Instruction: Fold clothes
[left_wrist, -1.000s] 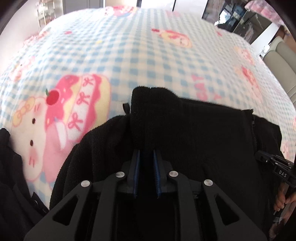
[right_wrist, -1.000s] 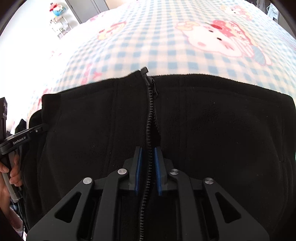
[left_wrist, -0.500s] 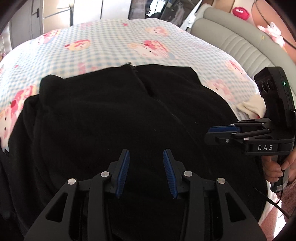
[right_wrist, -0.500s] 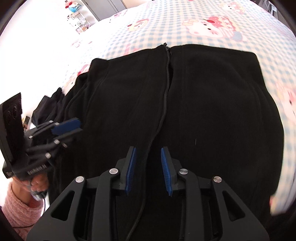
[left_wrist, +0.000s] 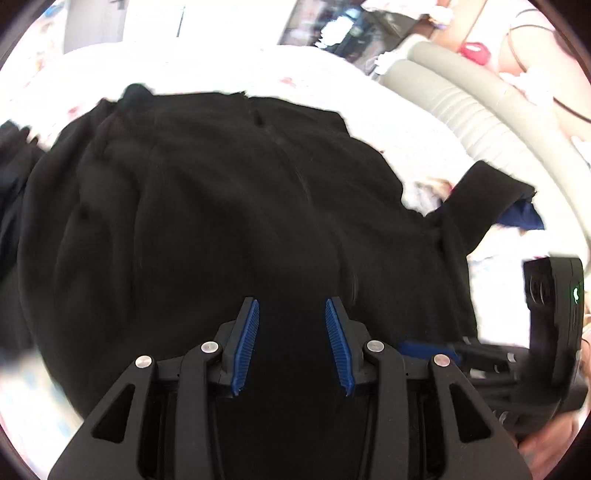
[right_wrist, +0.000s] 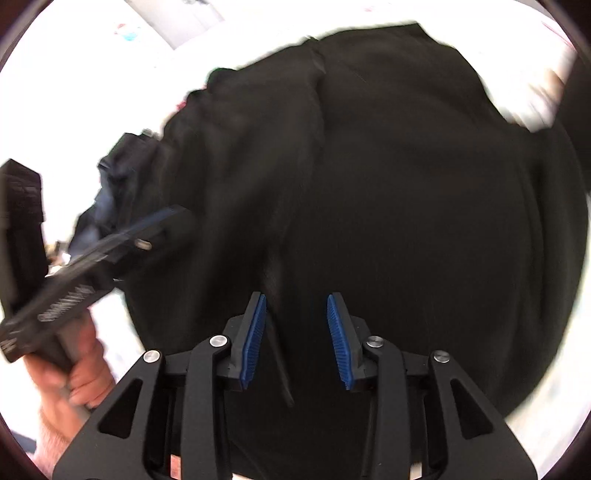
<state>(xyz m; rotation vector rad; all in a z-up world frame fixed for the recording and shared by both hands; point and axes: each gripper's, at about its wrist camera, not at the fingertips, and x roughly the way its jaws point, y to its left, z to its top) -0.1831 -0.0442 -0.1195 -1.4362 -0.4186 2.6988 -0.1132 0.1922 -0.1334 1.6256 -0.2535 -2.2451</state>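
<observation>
Black jacket (left_wrist: 229, 206) lies flat on the bed (left_wrist: 221, 74) for folding; both claws, left (left_wrist: 291, 343) and right (right_wrist: 295, 339), hover open, empty, having just widened.

Black gripper (left_wrist: 291, 343), ribbed blue pads (left_wrist: 246, 347), silver screws, pink sleeve (right_wrist: 48, 443).

Left wrist view: looking steeply down along own blue pads (left_wrist: 245, 347) over the black jacket (left_wrist: 221, 206) on the bed (left_wrist: 258, 74), close above, grey headboard (left_wrist: 480, 96) at right. Right wrist view: same steep downward angle, close over the same jacket (right_wrist: 406, 203), blurred. Shared: jacket with its zipper line; each view catching the other gripper at its edge.
</observation>
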